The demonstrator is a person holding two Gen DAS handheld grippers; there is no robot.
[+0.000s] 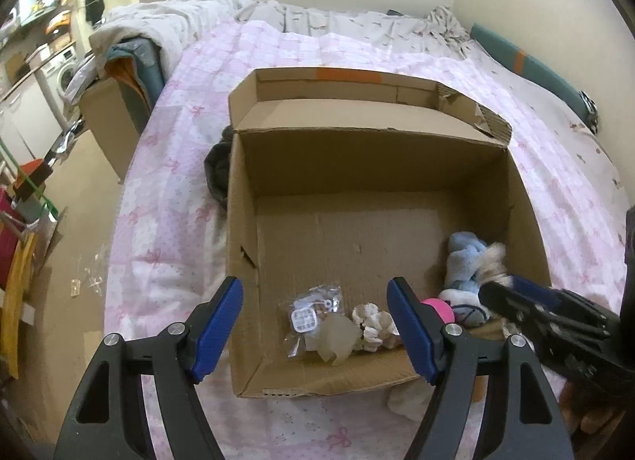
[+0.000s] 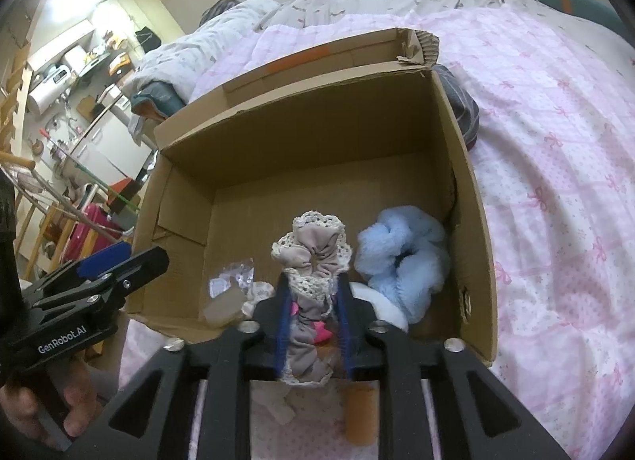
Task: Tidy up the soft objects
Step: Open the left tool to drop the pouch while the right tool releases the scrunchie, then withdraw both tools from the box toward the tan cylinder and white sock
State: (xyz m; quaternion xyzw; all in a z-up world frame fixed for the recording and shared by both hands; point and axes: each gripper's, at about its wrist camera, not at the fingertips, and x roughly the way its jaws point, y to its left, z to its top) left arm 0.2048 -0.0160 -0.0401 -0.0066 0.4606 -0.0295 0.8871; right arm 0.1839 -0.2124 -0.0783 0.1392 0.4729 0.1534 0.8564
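An open cardboard box (image 1: 357, 166) stands on the bed. Inside, along its near side, lie a fluffy blue scrunchie (image 1: 464, 257), a pink item (image 1: 436, 307), a cream scrunchie (image 1: 373, 325) and a clear bag of small parts (image 1: 313, 309). My left gripper (image 1: 313, 289) is open over the box's near edge with nothing between its fingers. In the right wrist view my right gripper (image 2: 313, 301) is shut on a grey scrunchie with lace trim (image 2: 313, 249), which fills the gap and sticks out past the fingertips, above the box floor beside the blue scrunchie (image 2: 401, 257).
A pink patterned quilt (image 1: 178, 182) covers the bed. Dark cloth (image 1: 217, 170) lies against the box's left wall and striped grey cloth (image 2: 460, 102) behind its right corner. A brown cylinder (image 2: 359, 412) and white cloth (image 1: 408, 396) lie in front of the box. The floor drops away at left.
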